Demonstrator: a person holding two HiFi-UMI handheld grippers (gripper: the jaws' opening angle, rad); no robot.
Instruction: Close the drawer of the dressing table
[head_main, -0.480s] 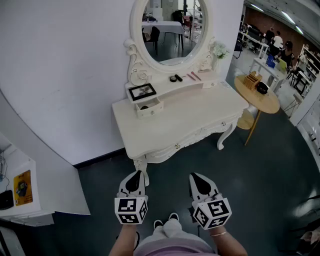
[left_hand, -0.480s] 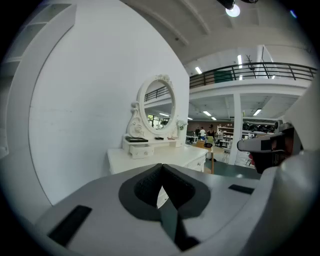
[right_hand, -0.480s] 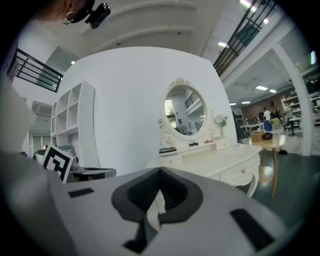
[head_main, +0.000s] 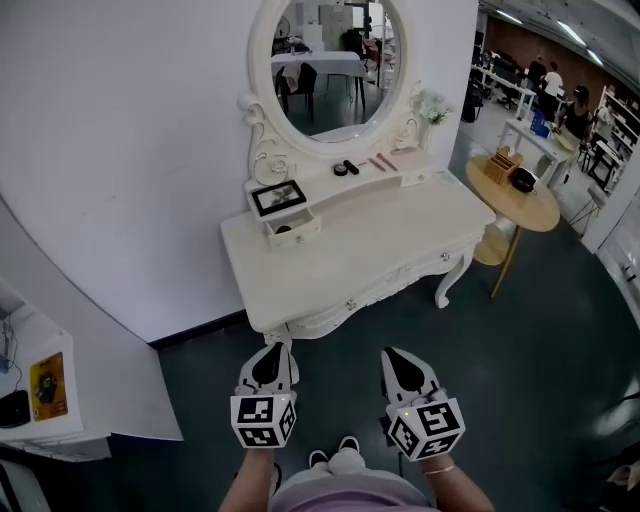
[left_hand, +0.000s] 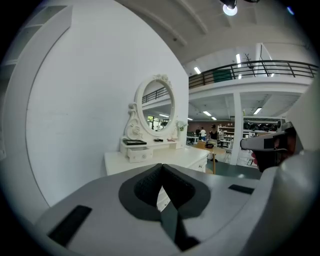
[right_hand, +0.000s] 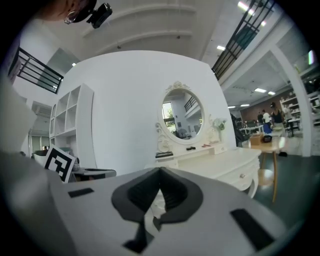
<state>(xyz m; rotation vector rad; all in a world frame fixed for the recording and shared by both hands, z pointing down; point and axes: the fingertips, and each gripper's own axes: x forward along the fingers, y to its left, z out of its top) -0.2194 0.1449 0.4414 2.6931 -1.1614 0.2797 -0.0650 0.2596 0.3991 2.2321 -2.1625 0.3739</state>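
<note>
White wall and dark floor (head_main: 560, 330), with the dressing table (head_main: 380, 255) ahead of us, both tongs empty
We hold the left gripper (head_main: 268, 358) and right gripper (head_main: 398, 360) low over open floor, well short of the table's front edge, each with its jaws pressed together on nothing. Its small drawer (head_main: 296, 231) stands pulled out at the left end of the raised shelf under the oval mirror (head_main: 325, 65), something dark inside it and a black-framed picture (head_main: 279, 196) on top. A round wooden side table (head_main: 520, 200) crowds the table's right end; a white cabinet (head_main: 45, 425) stands at our left, its yellow label too small to read
</note>
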